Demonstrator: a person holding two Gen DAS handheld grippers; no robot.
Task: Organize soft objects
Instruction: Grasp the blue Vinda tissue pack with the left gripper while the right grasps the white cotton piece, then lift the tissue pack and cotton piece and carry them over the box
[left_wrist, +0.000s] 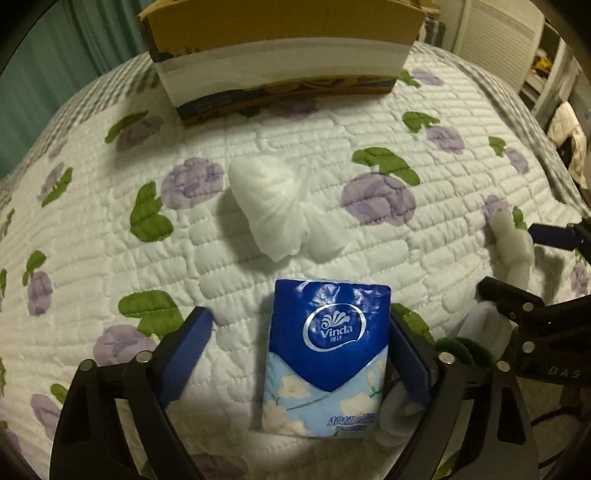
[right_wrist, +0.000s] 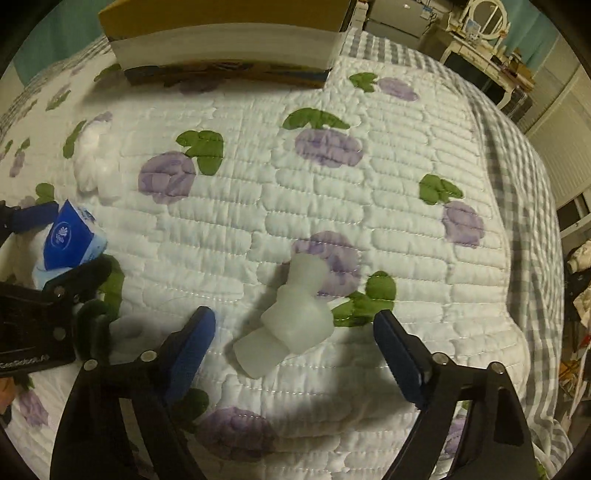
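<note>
Blue-and-white plastic-wrapped soft tissue pack (left_wrist: 325, 354) between parted left gripper (left_wrist: 299, 354) fingers, light, squashy, slippery: best pinched mid-sides; right gripper (right_wrist: 295, 350) fingers apart around knotted white foam strip (right_wrist: 291, 314).

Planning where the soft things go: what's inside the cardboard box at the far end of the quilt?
Cannot tell. Both wrist views show only the outer side wall of the cardboard box, with its white band, standing on the quilt. Its inside is out of sight.
</note>
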